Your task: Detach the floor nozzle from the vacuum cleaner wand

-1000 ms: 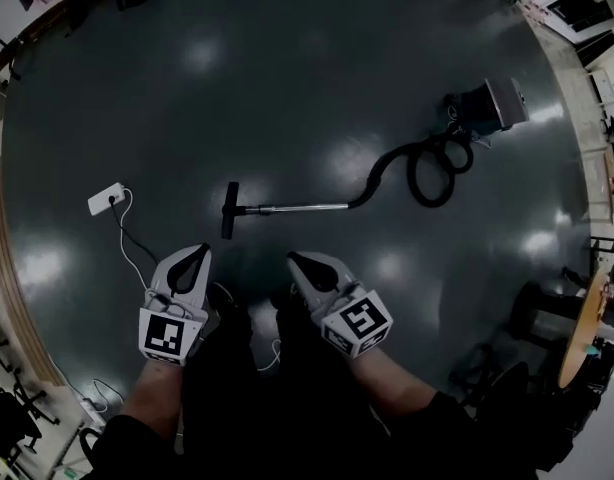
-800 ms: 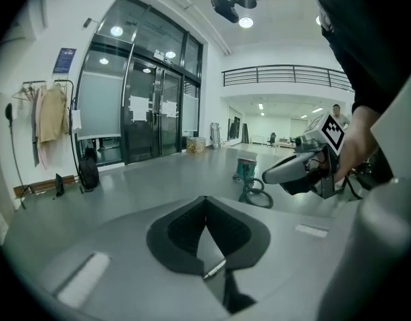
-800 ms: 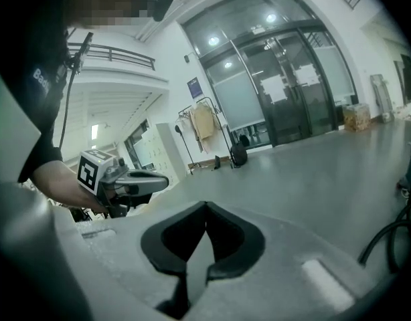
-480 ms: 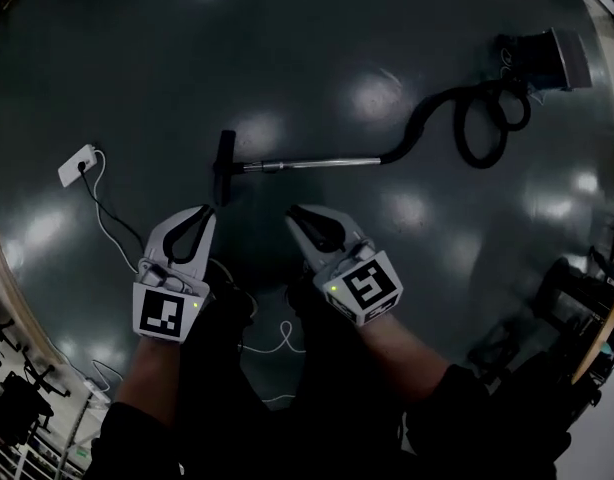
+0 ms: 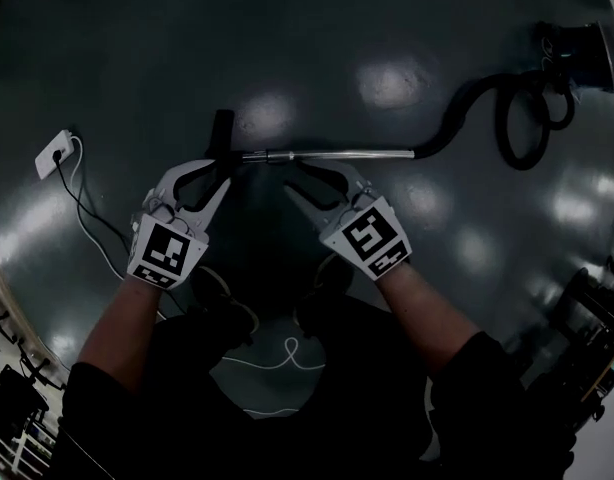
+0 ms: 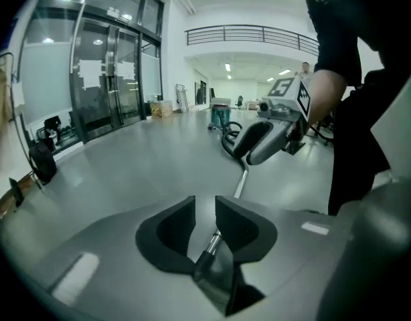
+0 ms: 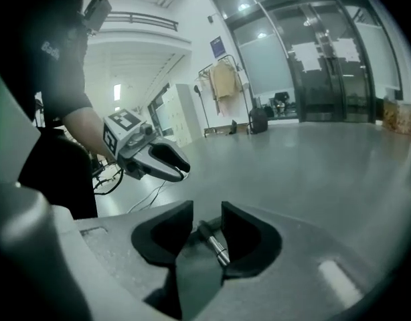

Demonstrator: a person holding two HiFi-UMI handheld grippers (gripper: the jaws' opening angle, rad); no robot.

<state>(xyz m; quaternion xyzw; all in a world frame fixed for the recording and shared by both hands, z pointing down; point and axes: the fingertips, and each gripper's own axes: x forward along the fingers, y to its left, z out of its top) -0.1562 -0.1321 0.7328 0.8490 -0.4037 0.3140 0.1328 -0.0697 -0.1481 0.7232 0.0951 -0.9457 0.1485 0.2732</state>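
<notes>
Wand [image 5: 337,154] lies L-R just ahead, floor nozzle [image 5: 222,133] at its L end by left gripper [image 5: 215,175], right gripper [image 5: 315,176] by the tube; both jaws just been opening, wand visible thru gaps, ungripped.

Left gripper [image 6: 205,209] is holding its jaws slightly apart, having just been opening. The wand [image 6: 240,182] is showing through the gap beyond them as a bright tube with a dark collar, and neither pad is pressing on it. The wand is running away across the grey floor [image 6: 125,172] toward the coiled hose [image 6: 227,142] and the vacuum cleaner body [image 6: 219,116] far off. Right gripper [image 6: 243,158] is hanging just above the wand, carried in from the right by a bare forearm [image 6: 324,89].
</notes>
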